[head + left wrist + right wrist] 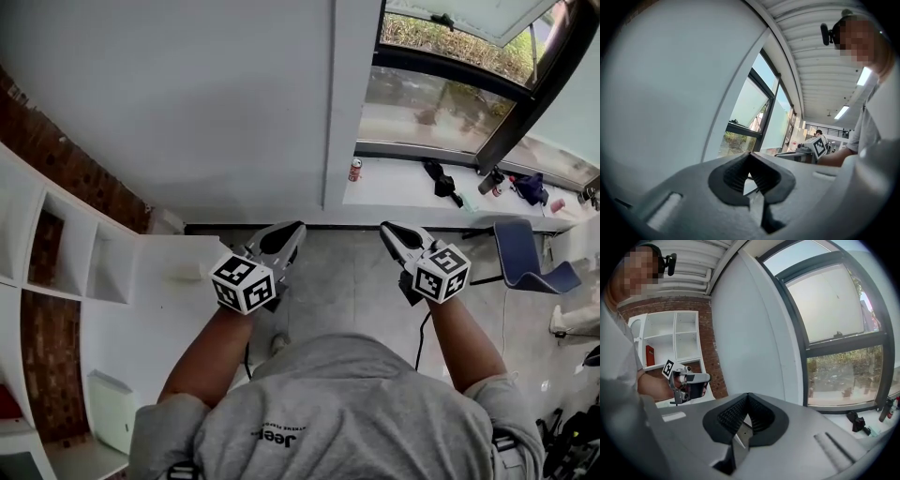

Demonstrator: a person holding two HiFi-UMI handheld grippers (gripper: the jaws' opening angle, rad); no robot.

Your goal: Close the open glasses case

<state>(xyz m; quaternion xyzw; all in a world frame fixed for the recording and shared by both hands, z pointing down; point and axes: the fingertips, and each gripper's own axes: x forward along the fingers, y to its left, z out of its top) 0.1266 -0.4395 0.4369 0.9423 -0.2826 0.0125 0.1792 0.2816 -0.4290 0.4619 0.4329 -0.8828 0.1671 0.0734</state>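
No glasses case shows in any view. In the head view both grippers are held up side by side in front of the person's chest, aimed at the white wall and the window. My left gripper (293, 229) has its jaws together with nothing between them, and its own view shows the tips (750, 155) meeting. My right gripper (386, 229) is likewise shut and empty, tips (747, 396) closed in its own view. Each gripper appears in the other's view: the right gripper (816, 146) far off, the left gripper (687, 382) in front of the shelves.
A white wall pillar (352, 94) stands straight ahead. A window sill (403, 187) carries a red can (354, 170) and dark items. A blue chair (525, 260) is at the right. White shelving (66, 244) against a brick wall lines the left.
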